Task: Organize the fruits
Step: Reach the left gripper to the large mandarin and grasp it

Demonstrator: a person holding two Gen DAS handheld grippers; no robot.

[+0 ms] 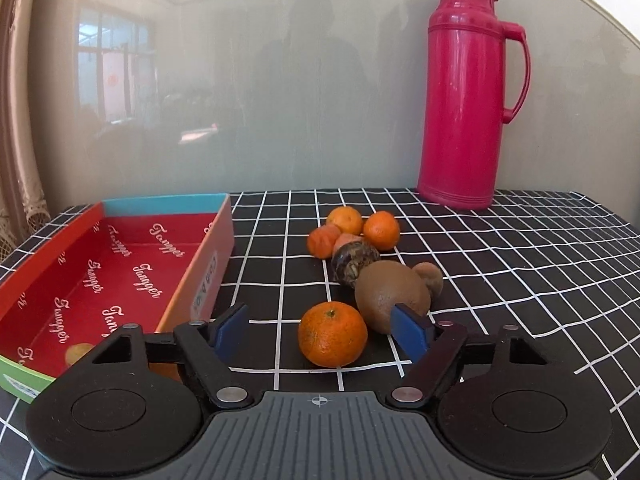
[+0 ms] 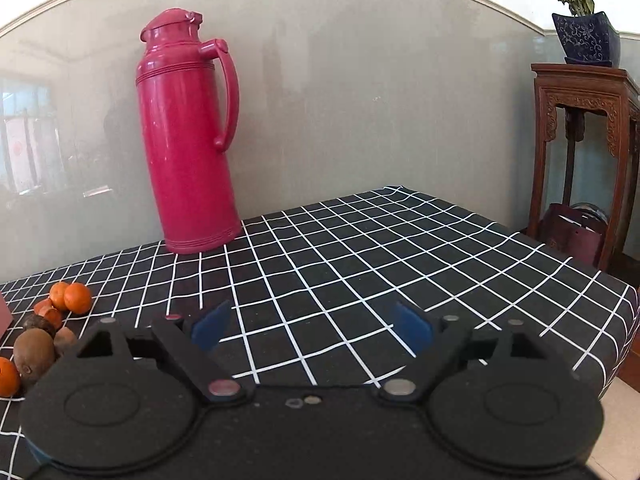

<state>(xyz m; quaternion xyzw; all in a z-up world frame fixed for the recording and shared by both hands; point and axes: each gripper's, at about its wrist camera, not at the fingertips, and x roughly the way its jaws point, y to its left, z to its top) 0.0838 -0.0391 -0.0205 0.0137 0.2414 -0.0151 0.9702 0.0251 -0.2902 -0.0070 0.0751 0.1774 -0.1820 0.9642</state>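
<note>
Orange and round, a mandarin sits between the wide-open fingers of the left gripper, with a kiwi just beside it. Only this view shows the red box on the left. From the right wrist, the right gripper is wide open over the checked cloth, holding nothing. The fruits lie far left. Only here stands a wooden stand.
</note>
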